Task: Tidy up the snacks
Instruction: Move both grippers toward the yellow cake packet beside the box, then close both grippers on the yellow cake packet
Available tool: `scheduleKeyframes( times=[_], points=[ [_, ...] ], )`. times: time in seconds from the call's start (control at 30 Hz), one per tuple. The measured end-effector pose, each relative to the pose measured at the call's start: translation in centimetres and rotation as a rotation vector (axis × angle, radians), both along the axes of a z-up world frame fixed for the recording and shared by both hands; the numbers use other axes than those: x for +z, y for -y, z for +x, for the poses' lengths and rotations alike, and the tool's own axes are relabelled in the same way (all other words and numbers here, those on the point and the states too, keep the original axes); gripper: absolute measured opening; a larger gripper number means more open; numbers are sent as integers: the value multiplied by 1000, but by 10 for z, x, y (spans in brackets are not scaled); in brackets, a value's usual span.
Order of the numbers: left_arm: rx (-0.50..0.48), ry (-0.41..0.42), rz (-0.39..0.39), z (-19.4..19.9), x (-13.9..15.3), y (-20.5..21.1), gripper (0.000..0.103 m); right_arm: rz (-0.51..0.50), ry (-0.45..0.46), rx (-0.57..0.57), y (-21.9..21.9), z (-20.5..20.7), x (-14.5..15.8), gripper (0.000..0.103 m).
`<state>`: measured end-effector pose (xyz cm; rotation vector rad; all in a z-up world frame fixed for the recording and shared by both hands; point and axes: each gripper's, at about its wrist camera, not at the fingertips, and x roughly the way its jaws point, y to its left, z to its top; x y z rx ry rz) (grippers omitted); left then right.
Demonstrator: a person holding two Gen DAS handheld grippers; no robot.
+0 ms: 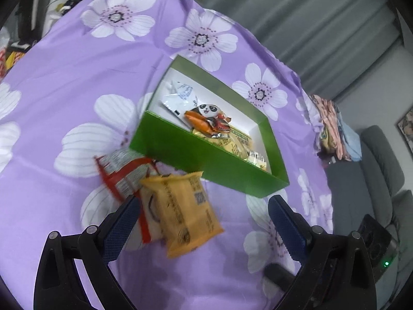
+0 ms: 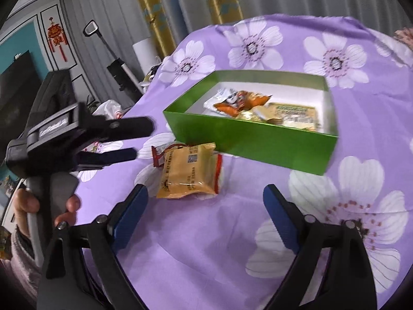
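Note:
A green box (image 1: 196, 160) (image 2: 247, 139) with a white inside stands on the purple flowered cloth and holds several snack packets, among them an orange panda packet (image 1: 209, 118) (image 2: 237, 102). In front of it a yellow snack packet (image 1: 180, 211) (image 2: 189, 173) lies on top of a red and white packet (image 1: 121, 175) (image 2: 158, 153). My left gripper (image 1: 204, 204) is open, its jaws either side of the yellow packet, just above it. It also shows in the right wrist view (image 2: 134, 139), at the left. My right gripper (image 2: 206, 193) is open and empty, just short of the yellow packet.
The round table's cloth (image 1: 64, 77) drops off at the far edge. A pile of folded clothes (image 1: 335, 129) and a grey sofa (image 1: 374, 160) lie to the right. Curtains (image 2: 180, 5) and a black device (image 2: 121, 75) stand beyond the table.

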<state>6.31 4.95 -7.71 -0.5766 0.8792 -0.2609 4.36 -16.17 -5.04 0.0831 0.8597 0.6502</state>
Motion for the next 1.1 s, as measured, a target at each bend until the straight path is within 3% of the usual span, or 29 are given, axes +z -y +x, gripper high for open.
scheduleKeyframes(
  times=[0.2, 0.27, 0.37, 0.5, 0.67, 0.77, 0.9, 1.0, 1.1],
  points=[
    [-36, -45, -18, 15, -19, 2, 98, -19, -21, 85, -27, 23, -13, 82],
    [-29, -50, 8, 16, -22, 0, 97, -6, -42, 102, -34, 32, -19, 81],
    [-36, -72, -12, 18, -29, -3, 88, -3, -85, 104, -41, 41, -30, 77],
    [-44, -101, -10, 20, -38, -4, 85, 12, -117, 105, -44, 46, -37, 73],
    [-48, -120, 1, 24, -43, 0, 79, 6, -122, 121, -48, 48, -40, 67],
    [-52, -119, 2, 24, -44, 2, 66, 13, -126, 122, -49, 49, -42, 63],
    [-53, -117, 8, 25, -44, 5, 66, -2, -128, 118, -49, 49, -44, 53],
    [-51, -119, 35, 25, -44, 6, 57, -3, -132, 119, -48, 50, -46, 48],
    [-49, -123, 40, 25, -45, 5, 54, -4, -127, 117, -48, 49, -47, 47]
  ],
)
